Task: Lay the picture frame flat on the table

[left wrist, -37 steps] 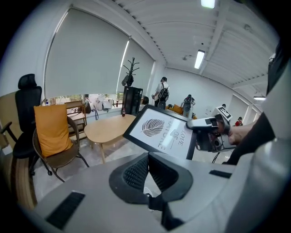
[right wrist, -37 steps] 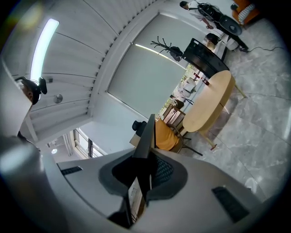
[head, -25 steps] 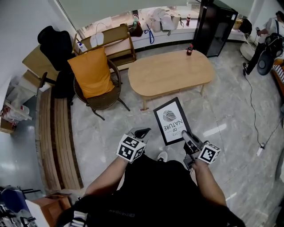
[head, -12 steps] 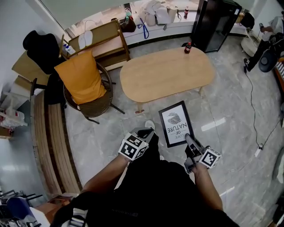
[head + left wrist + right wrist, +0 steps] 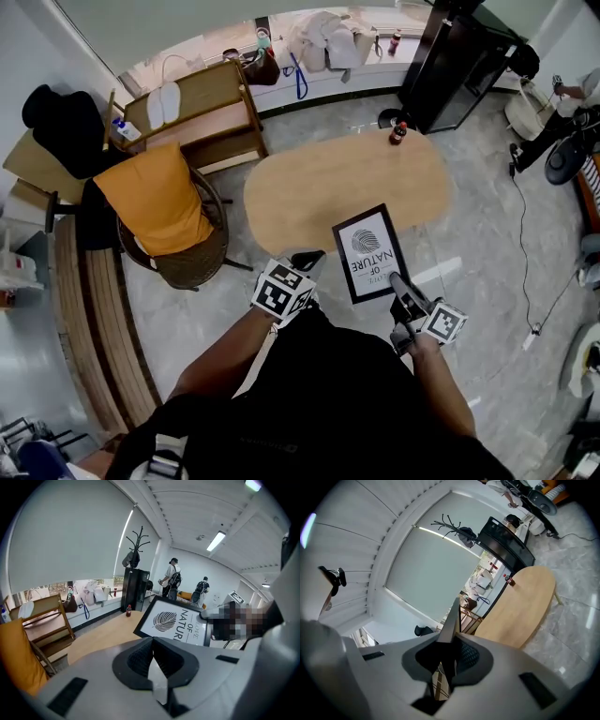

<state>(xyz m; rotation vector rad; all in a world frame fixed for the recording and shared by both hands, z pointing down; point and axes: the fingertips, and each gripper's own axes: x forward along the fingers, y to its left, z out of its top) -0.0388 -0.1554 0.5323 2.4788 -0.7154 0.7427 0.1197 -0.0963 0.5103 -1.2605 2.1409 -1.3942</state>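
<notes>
Room: grey tiled floor; an oval wooden table lies ahead of both grippers.
Right gripper: jaws nearly together, pinching the picture frame at its near right corner.
Frame axis: the long side runs forward from the right gripper toward the table, printed face up. Its far end is over the table's near rim, and it seems to be still in the air, not resting.
Left gripper: jaws together on nothing, just left of the frame and apart from it.
Nearer hand: right — it already holds the frame.
Containers: one small capped bottle at the table's far end — contents too small to tell.
</notes>
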